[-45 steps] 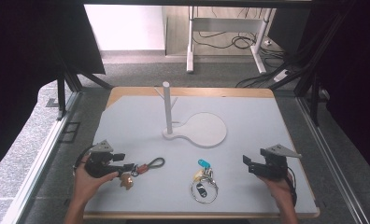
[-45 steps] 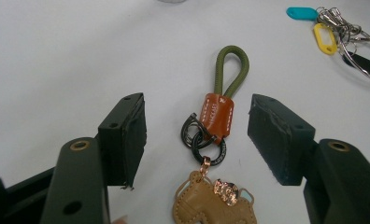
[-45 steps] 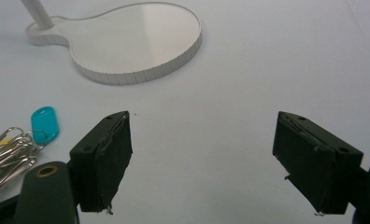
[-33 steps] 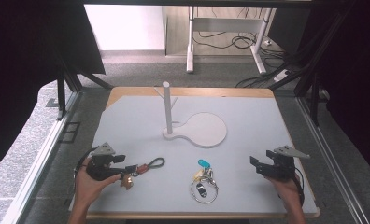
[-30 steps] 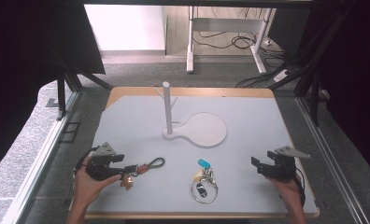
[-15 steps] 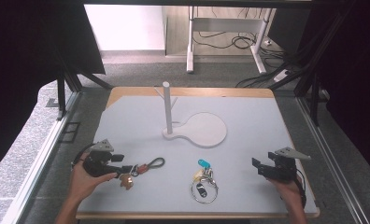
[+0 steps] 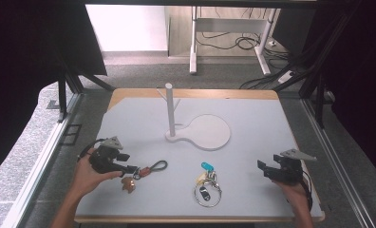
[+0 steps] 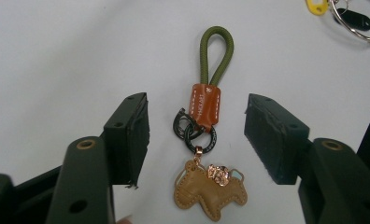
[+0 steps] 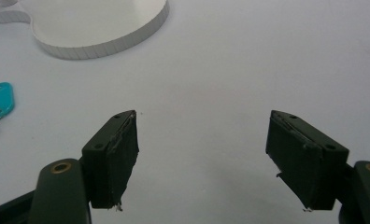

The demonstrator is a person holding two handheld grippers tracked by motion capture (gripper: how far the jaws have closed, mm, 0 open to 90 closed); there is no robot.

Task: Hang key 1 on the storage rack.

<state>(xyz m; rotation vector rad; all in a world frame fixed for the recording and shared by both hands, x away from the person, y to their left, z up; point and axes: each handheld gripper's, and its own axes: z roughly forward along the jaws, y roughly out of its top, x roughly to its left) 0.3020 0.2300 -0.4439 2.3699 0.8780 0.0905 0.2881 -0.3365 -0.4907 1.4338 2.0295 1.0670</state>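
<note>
- A matte pale-grey table (image 7: 252, 118) with a wood-toned rim carries a white stand (image 7: 200, 131): a flat, rounded paddle-shaped base with a smooth upright post and short pegs, set toward the far edge, near the middle.
- The left gripper (image 8: 195, 135), held in a hand (image 7: 84, 175) near the table's near-left corner, has its blocky black jaws spread wide, gripping nothing.
- Between those jaws, flat on the table and touching neither, lies a keychain (image 8: 204, 140): an olive cord loop, a tan stitched leather band, two dark metal rings and a tan leather animal-shaped charm with a small metallic ornament.
- The right gripper (image 9: 202, 158) sits near the near-right corner, its jaws also wide apart over bare table; the pads' edges look rough and worn.
- A key bunch (image 7: 207, 185) rests by the near edge, around its middle: a thin shiny ring, a black fob, a glossy turquoise tag and a yellow tag.
- Both grippers carry grey three-cornered plates on top.
</note>
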